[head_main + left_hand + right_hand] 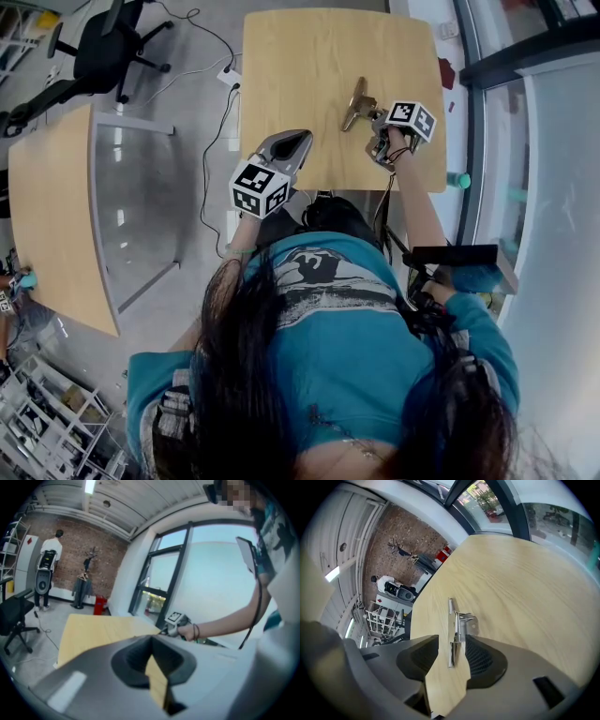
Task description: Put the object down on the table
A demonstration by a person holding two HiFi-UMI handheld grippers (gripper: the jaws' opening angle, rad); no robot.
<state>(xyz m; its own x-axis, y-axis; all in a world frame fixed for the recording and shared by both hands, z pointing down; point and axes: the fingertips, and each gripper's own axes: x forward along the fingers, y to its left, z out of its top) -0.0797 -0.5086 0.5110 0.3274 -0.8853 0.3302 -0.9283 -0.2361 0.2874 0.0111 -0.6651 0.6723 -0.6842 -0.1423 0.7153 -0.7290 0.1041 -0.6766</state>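
Flanking the table [309, 56]: office chair [108, 47], second table [52, 216].

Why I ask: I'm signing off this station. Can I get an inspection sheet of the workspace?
Surface: wooden table, bare apart from the job's thing.
Job's things: metal spring clip lies on the table.
Clutter: nothing seen on the table.
Grippers: right gripper jaws opening, clip between them, pads off it; left gripper shut, empty, over the table's near corner.
Cables: black cable on the floor left of the table.
Surroundings: office chair, second wooden table, windows; a person stands by the brick wall.
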